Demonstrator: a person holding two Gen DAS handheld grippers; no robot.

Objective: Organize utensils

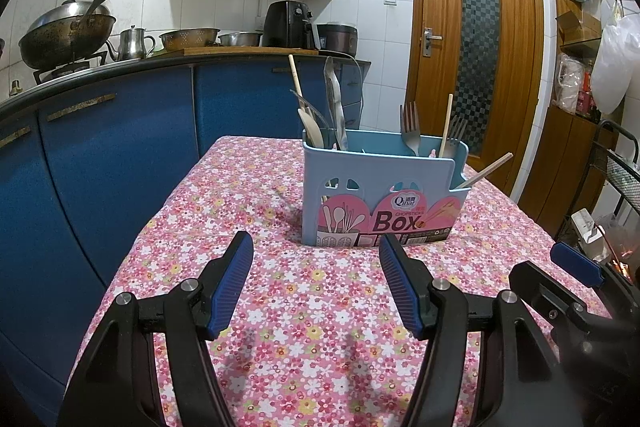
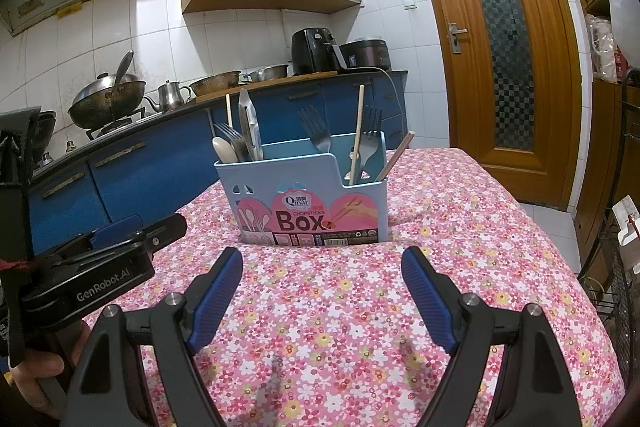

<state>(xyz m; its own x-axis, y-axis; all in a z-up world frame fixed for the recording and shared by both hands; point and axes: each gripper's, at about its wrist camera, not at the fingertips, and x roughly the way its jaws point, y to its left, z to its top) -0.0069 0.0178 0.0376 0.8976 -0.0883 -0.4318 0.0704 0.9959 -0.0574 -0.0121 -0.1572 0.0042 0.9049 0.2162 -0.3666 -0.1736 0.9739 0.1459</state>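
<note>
A light blue utensil box (image 1: 380, 179) (image 2: 304, 187) with a pink "Box" label stands upright on the flowered tablecloth (image 1: 304, 299) (image 2: 344, 307). Its left compartment holds a spoon (image 2: 224, 149), a fork and a metal peeler (image 2: 250, 125); its right side holds forks (image 1: 411, 125) (image 2: 318, 133) and wooden chopsticks (image 1: 486, 171) (image 2: 357, 131). My left gripper (image 1: 316, 245) is open just in front of the box, with nothing between its blue pads. My right gripper (image 2: 322, 261) is open too and holds nothing. Each gripper shows at the side of the other's view.
Blue kitchen cabinets (image 1: 120, 155) run along the left, topped by a wok (image 1: 66, 35), kettle and bowls. A wooden door (image 1: 480, 39) stands behind the table. A black wire rack (image 2: 616, 267) sits at the right table edge. A hand (image 2: 36, 367) grips the left tool.
</note>
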